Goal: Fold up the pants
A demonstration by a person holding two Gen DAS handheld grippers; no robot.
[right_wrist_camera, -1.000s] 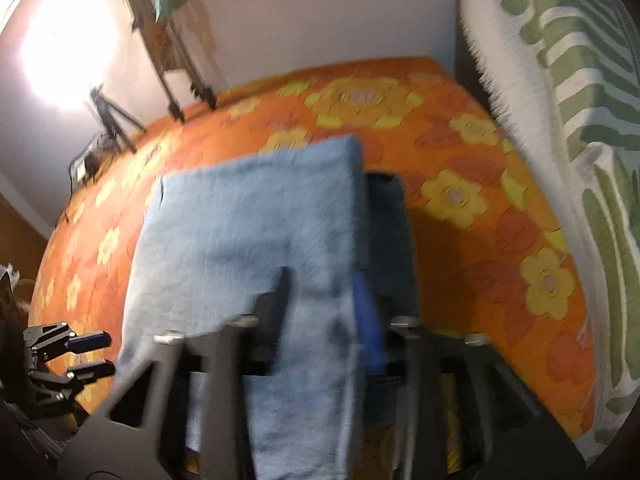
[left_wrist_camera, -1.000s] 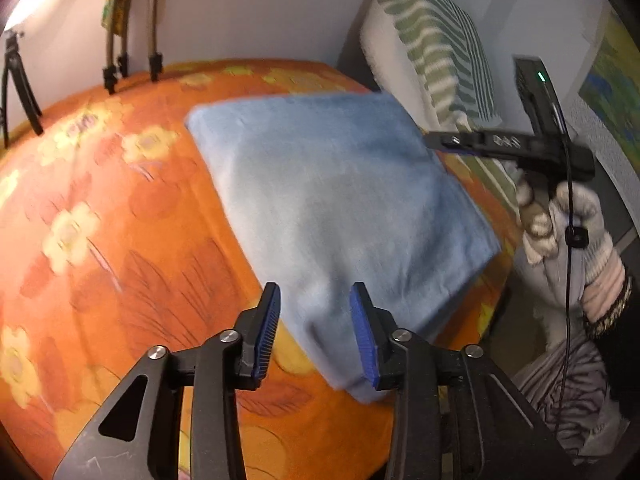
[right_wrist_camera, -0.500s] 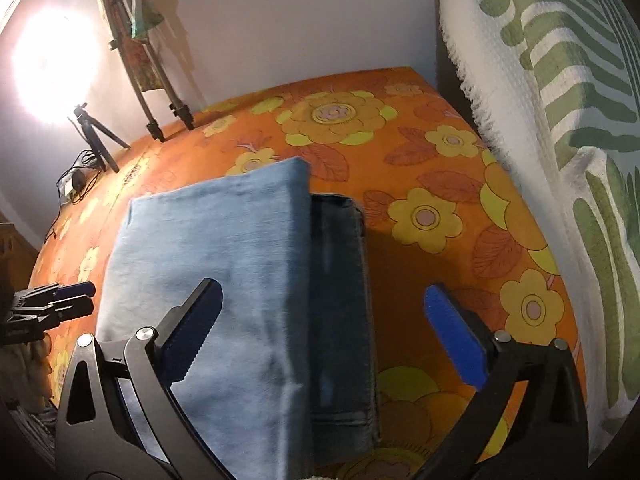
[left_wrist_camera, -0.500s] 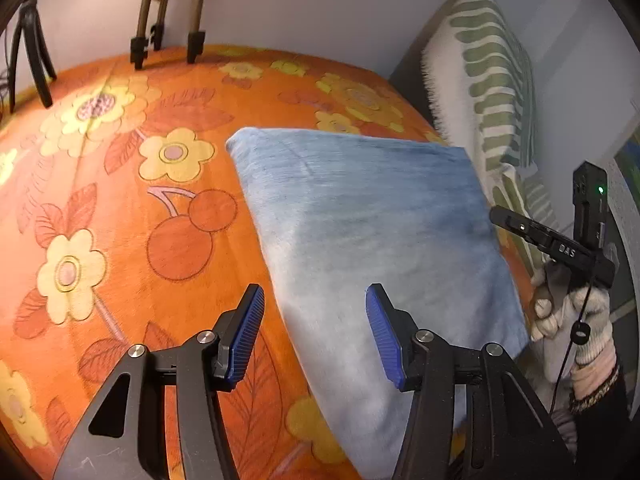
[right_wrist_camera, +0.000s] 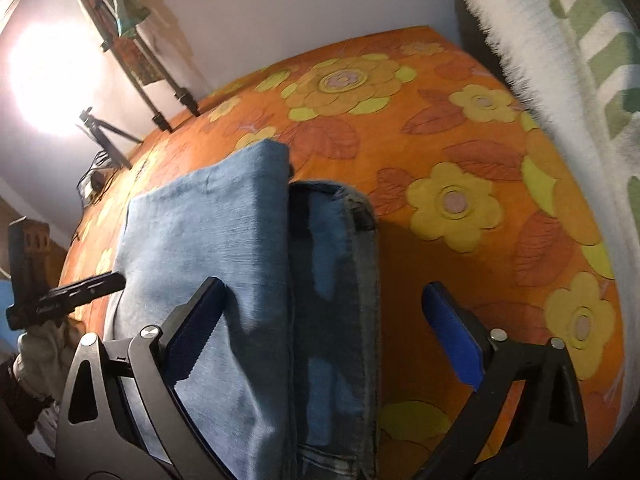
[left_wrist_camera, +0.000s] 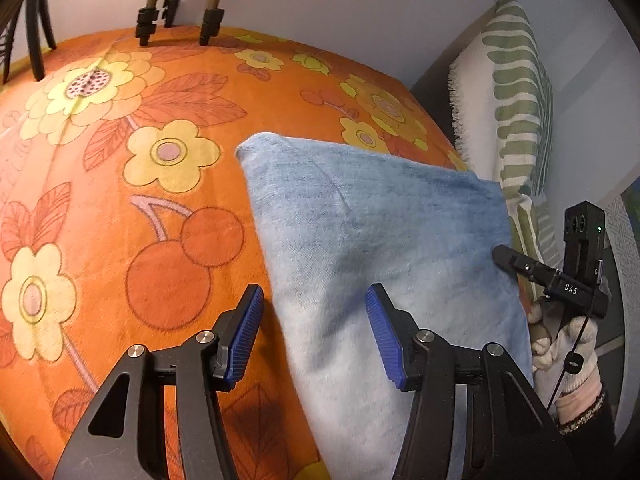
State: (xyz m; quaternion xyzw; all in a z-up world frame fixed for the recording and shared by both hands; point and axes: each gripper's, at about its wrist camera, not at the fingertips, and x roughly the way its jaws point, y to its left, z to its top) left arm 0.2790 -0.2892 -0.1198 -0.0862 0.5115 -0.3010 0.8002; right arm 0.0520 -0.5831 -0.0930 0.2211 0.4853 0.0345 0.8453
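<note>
My left gripper (left_wrist_camera: 314, 332) stands half open, holding nothing; its jaws straddle the near left edge of the folded jeans (left_wrist_camera: 380, 248) without pinching. My right gripper (right_wrist_camera: 324, 344) has just been opening and now gapes wide over the jeans' right edge, where the darker waistband layer (right_wrist_camera: 336, 280) shows; nothing is gripped. The jeans lie flat on an orange flowered bedspread (left_wrist_camera: 120, 184). A green-striped pillow (left_wrist_camera: 516, 92) leans against the wall, tripod legs (left_wrist_camera: 176, 20) at the far edge.

Orange floral bedspread (left_wrist_camera: 120, 208) covers the bed. White-and-green striped fringed pillow (left_wrist_camera: 516, 92) leans at the head end, against the wall. Tripod legs (left_wrist_camera: 176, 20) stand on the far edge, lamp glare (right_wrist_camera: 44, 76) top-left.
</note>
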